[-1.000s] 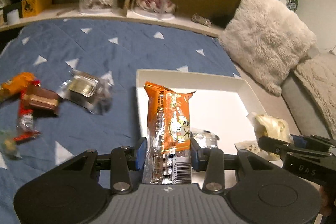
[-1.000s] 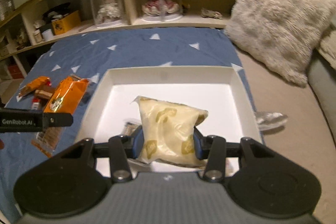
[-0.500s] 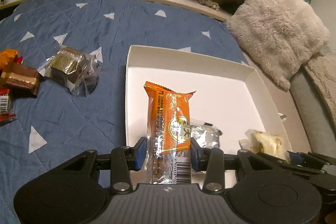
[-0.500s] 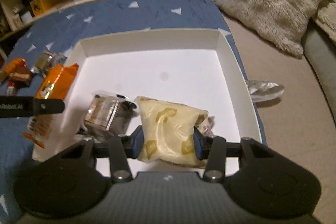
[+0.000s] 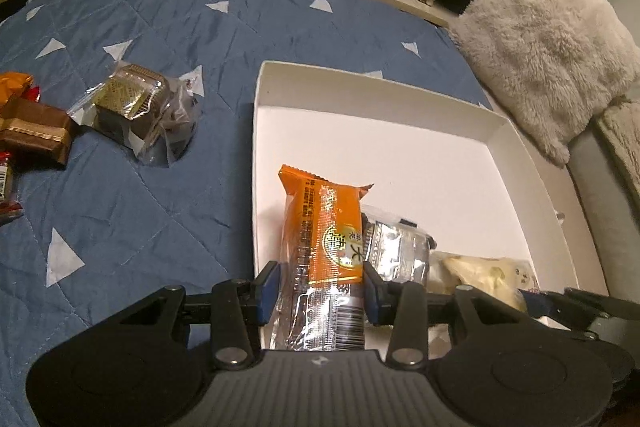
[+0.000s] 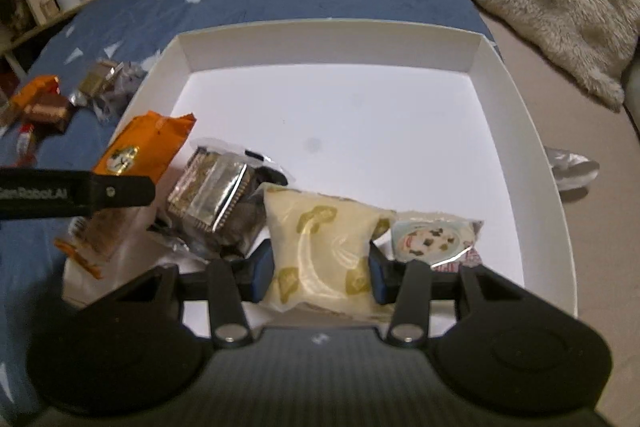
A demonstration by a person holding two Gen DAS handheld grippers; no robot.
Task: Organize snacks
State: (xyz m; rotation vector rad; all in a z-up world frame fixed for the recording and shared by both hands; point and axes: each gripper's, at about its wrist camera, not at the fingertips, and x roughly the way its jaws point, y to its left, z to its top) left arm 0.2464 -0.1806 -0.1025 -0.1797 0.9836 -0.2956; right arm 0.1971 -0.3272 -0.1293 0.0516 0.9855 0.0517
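left wrist: close, forward | right wrist: likewise | shared: white tray (image 5: 505, 136)

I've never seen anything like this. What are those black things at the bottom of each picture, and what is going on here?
They are hand-held tongs, one in each of a person's hands, each with a camera looking forward along its fingers. So one picture comes from the left tongs, the other from the right tongs. The left holds an orange snack packet, the right a pale yellow packet, both over a white box on a blue quilt. A clear-wrapped cake lies in the box; more snacks wait on the quilt.
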